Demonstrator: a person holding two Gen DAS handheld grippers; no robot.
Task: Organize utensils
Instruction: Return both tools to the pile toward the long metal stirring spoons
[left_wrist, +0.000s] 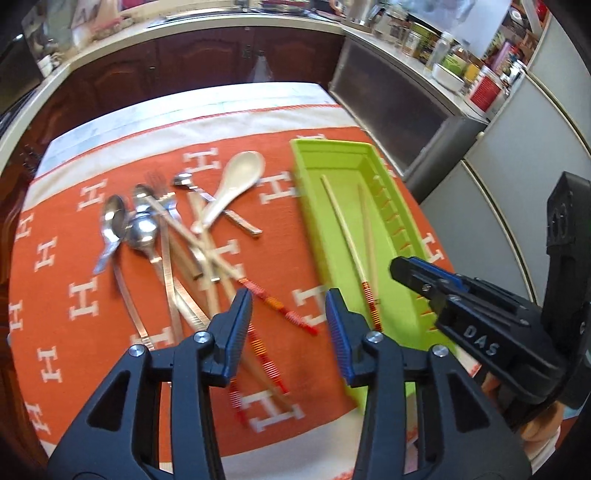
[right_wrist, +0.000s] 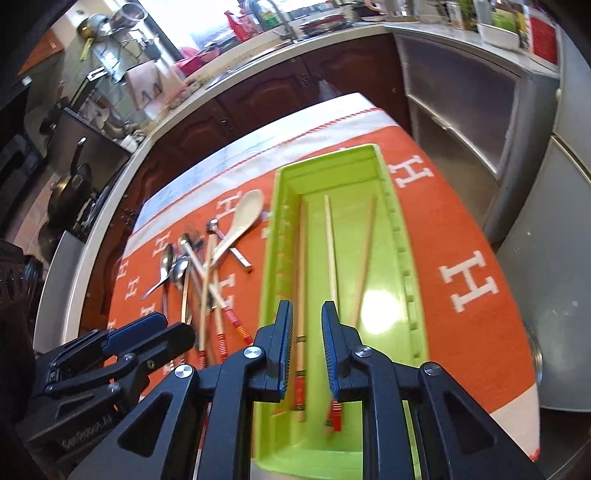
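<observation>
Lime-green tray (right_wrist: 400, 258) holds three wooden chopsticks (right_wrist: 330, 243); both grippers' fingers (right_wrist: 280, 343) parted, gripping nothing.

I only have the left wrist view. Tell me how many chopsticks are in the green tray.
Observer: Three. The right wrist view shows a third chopstick lying along the left wall of the green tray.
Operator: Report the right gripper's jaws.
Observer: The right gripper is open. That chopstick shows in the gap, lying on the tray floor, and the pads do not press on it.
</observation>
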